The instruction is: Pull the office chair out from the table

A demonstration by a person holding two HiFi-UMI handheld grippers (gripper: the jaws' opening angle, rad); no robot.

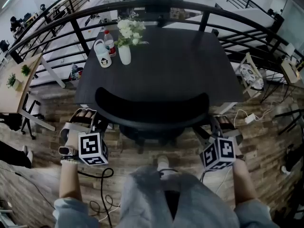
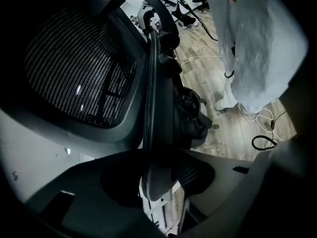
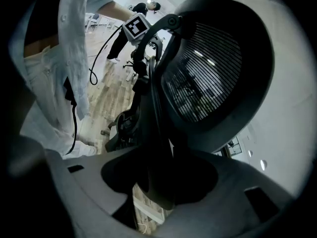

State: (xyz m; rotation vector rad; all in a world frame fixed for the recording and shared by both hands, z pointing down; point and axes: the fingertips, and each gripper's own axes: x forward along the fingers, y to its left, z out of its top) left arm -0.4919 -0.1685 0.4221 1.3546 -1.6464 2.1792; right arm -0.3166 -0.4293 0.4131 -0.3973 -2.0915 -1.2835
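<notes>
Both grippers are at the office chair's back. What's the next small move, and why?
Probably close both on the backrest first: its side edges sit between the fingers of the left gripper and right gripper, with gaps visible beside them. Pulling now might slip.

Black mesh-backed office chair (image 1: 152, 109) is noted upright at centre frame, tucked against the near edge of the dark square table (image 1: 180, 65).

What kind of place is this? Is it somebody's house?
Probably an office, not a house: an office chair pushed up to a dark table, a black railing, and white desks beyond it.
</notes>
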